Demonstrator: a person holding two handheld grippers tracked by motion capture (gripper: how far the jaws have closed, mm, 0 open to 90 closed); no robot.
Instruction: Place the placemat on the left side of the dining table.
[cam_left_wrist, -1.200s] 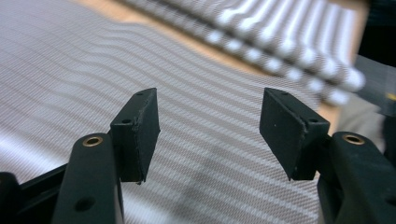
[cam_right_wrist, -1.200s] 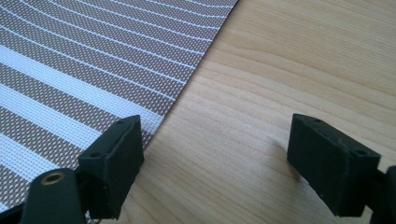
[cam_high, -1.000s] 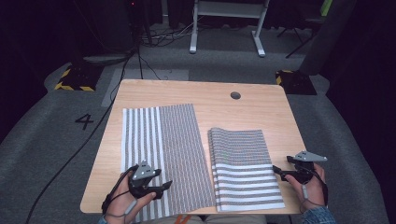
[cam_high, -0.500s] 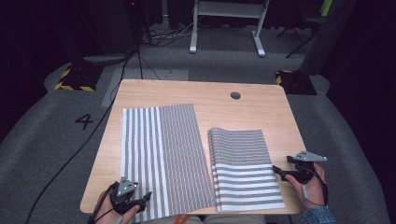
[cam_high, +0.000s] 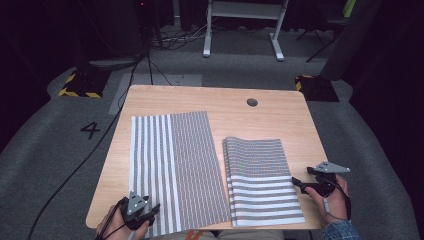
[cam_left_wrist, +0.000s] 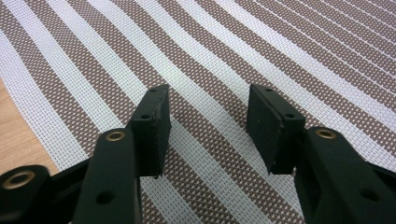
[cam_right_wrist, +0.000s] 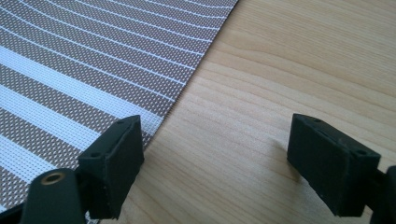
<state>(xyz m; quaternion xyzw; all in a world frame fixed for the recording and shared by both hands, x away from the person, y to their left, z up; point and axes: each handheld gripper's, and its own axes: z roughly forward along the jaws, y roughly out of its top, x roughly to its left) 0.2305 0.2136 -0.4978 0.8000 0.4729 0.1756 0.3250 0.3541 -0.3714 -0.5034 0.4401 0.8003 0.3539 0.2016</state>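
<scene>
Two brown-and-white striped woven mats lie on the wooden table (cam_high: 250, 125). The long left mat (cam_high: 175, 165) lies flat; the right mat (cam_high: 260, 180) is folded over at its far edge. My left gripper (cam_high: 151, 214) is open at the left mat's near-left corner, with its jaws just above the weave (cam_left_wrist: 261, 51); the gap (cam_left_wrist: 208, 100) holds nothing. My right gripper (cam_high: 296, 182) is open beside the folded mat's right edge. Its left jaw is over the mat's edge (cam_right_wrist: 84, 60) and its right jaw over bare wood (cam_right_wrist: 289, 56). Nothing sits between its jaws (cam_right_wrist: 215, 126).
A round cable hole (cam_high: 252, 102) sits in the table's far right part. Bare wood runs along the far edge and between the mats. Beyond the table, a grey carpet holds cables (cam_high: 150, 60) and a white stand (cam_high: 245, 20).
My left gripper has drawn back toward the table's near-left edge, from over the left mat to its near corner. The right gripper and both mats have stayed put.
</scene>
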